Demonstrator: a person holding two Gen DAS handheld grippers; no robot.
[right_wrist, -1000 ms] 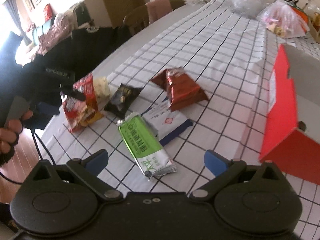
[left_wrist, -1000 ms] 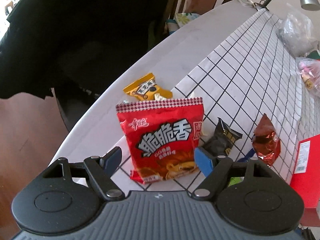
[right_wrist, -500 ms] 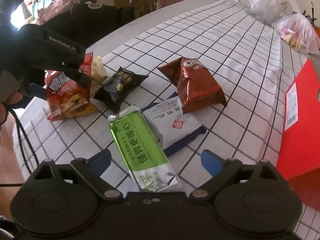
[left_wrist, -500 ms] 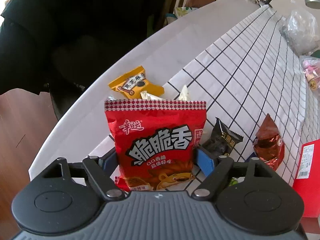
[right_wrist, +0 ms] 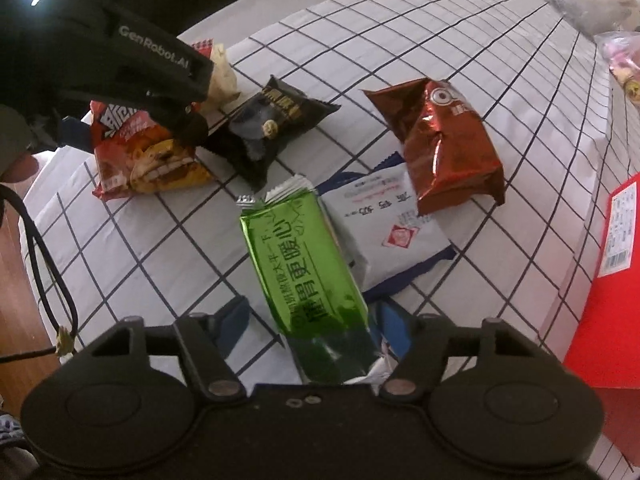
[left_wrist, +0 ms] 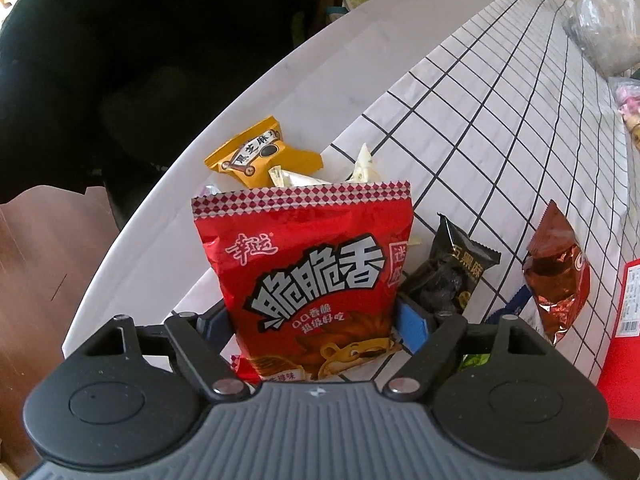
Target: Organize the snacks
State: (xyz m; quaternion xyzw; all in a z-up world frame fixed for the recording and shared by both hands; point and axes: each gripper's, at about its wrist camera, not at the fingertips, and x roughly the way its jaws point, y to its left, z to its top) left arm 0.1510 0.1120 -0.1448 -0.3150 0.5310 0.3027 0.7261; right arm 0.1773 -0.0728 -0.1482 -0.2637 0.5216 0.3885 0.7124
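Green snack bar [right_wrist: 308, 272] lay flat on checked cloth [right_wrist: 500, 92], long axis running straight out | my right gripper [right_wrist: 316, 332] straddled its near end, jaws closing, left pad clear | left gripper [left_wrist: 316, 320] clamped red chip bag [left_wrist: 312, 280].

Seven snack packs can be counted around the red noodle-snack bag [left_wrist: 312, 280]. One such red bag. One yellow sesame packet [left_wrist: 256, 156] just behind it. One pale cream packet [left_wrist: 360, 166], also behind it and partly hidden, so there may be more than one there. One black packet [left_wrist: 452, 276] just to its right. One brown foil bag [left_wrist: 556, 280] further right. One green bar pack [right_wrist: 304, 264] and one white packet with blue edging [right_wrist: 392, 236], both on the near side of the black and brown ones.

Away from the red bag: one red box [right_wrist: 612, 288], two clear plastic bags [left_wrist: 604, 36] at the far end, one checked cloth [left_wrist: 500, 120], one table [left_wrist: 248, 120].
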